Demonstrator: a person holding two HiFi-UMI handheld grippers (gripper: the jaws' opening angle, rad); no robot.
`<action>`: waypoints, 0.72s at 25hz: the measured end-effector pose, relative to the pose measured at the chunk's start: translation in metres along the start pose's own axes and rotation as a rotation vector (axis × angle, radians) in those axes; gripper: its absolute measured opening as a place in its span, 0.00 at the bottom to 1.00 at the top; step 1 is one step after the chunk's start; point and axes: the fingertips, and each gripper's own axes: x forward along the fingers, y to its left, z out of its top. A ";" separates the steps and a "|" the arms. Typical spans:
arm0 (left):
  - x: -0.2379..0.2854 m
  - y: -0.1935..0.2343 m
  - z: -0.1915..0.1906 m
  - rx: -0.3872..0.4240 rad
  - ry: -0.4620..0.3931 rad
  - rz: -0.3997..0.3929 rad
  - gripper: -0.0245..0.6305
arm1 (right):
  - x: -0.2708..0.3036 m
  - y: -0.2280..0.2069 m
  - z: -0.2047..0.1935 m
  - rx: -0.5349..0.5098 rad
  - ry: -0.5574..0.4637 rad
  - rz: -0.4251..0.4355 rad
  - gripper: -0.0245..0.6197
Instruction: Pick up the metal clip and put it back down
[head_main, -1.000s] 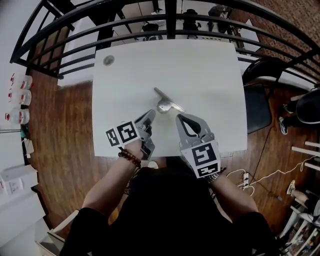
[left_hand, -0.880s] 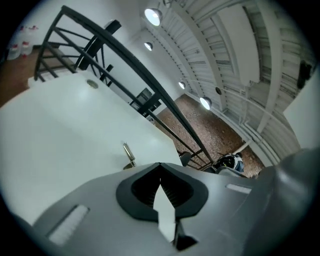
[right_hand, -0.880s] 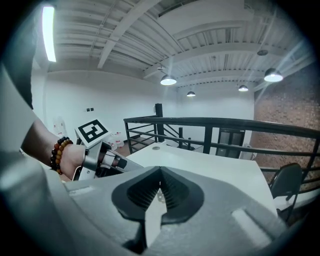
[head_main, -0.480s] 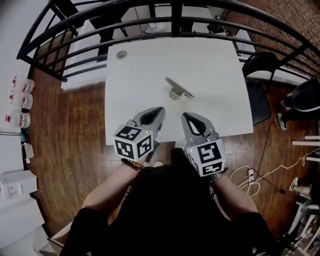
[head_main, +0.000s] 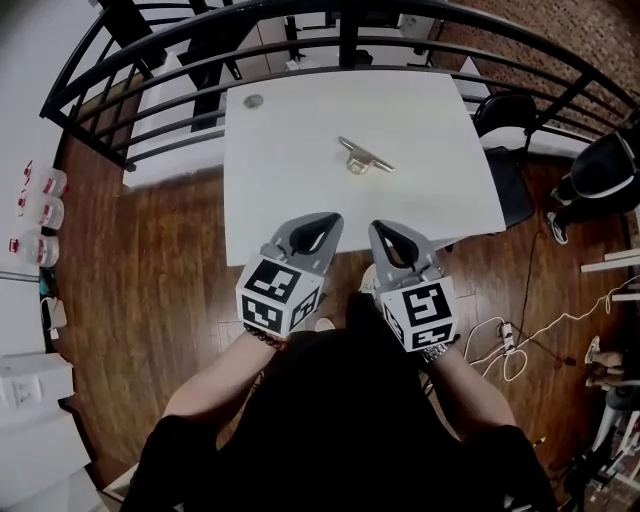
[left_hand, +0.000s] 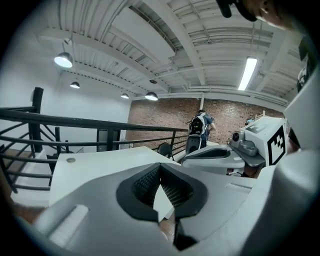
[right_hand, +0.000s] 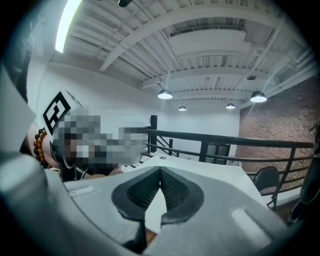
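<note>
Nearest, off the table's (head_main: 290, 190) near edge, the left gripper (head_main: 333, 219) and the right gripper (head_main: 379, 229) hang side by side, each with its jaws pressed together on nothing. The metal clip (head_main: 363, 157) lies alone on the table, around the middle of its far half, well apart from both. Should either gripper reach for it with jaws unparted, I judge it would merely shove the thin clip across the smooth top.
</note>
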 end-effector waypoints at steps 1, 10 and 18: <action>-0.006 -0.005 0.001 0.015 -0.004 -0.004 0.06 | -0.005 0.003 0.003 0.003 -0.008 -0.004 0.03; -0.027 -0.053 0.010 0.072 -0.040 -0.012 0.06 | -0.047 0.011 0.019 -0.016 -0.070 0.002 0.03; -0.029 -0.082 0.011 0.073 -0.049 0.017 0.06 | -0.076 0.010 0.025 -0.048 -0.083 0.039 0.03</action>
